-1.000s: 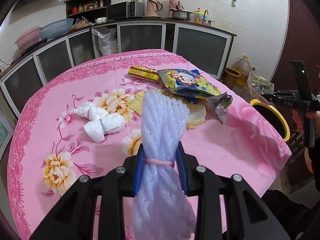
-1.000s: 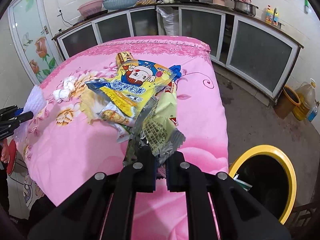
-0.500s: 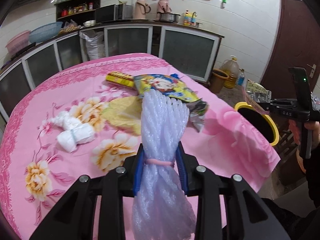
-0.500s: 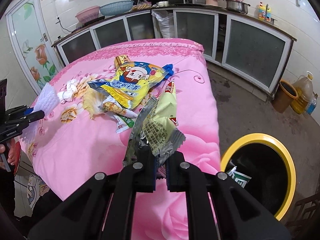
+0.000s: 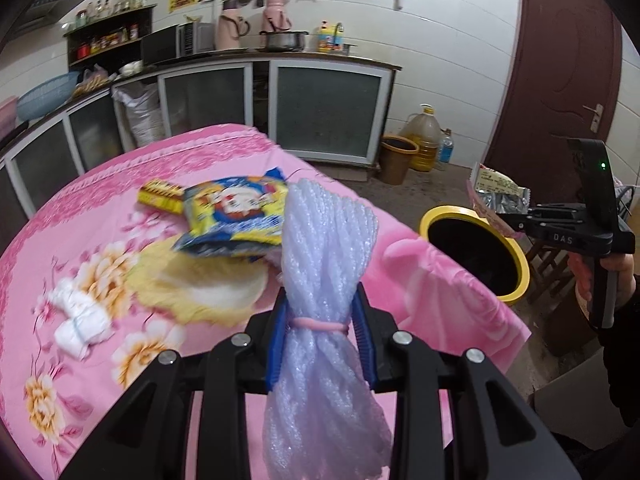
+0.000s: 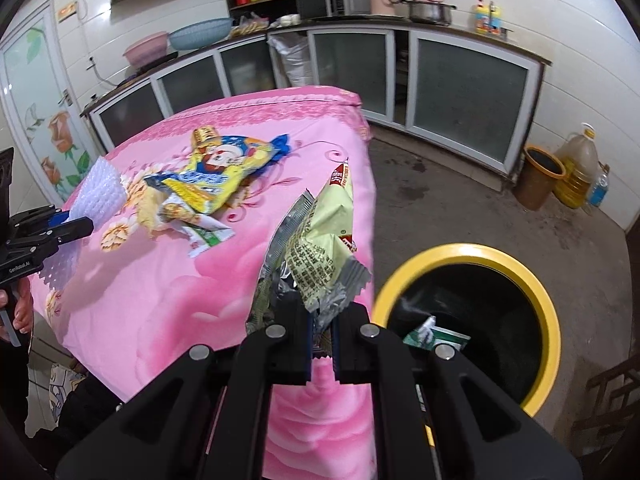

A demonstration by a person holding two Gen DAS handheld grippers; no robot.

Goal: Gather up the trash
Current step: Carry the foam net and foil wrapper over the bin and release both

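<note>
Over the pink floral tablecloth (image 5: 100, 208), left gripper (image 5: 322, 322) clamps a white foam-net bundle (image 5: 326, 240); right gripper (image 6: 322, 322), pinching a pale-green crinkled wrapper (image 6: 320, 248), has the yellow-rimmed black bin (image 6: 548, 300) at three o'clock.

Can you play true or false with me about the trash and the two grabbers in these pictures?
1. The left gripper is squeezing a bundle of white foam netting. True.
2. The right gripper is empty. False: it pinches a green snack wrapper.
3. The yellow-rimmed trash bin stands on the floor beside the table. True.
4. The pink tablecloth has no trash left on it. False: a big yellow snack bag lies there.
5. The trash bin is empty. False: a green packet lies inside.
</note>
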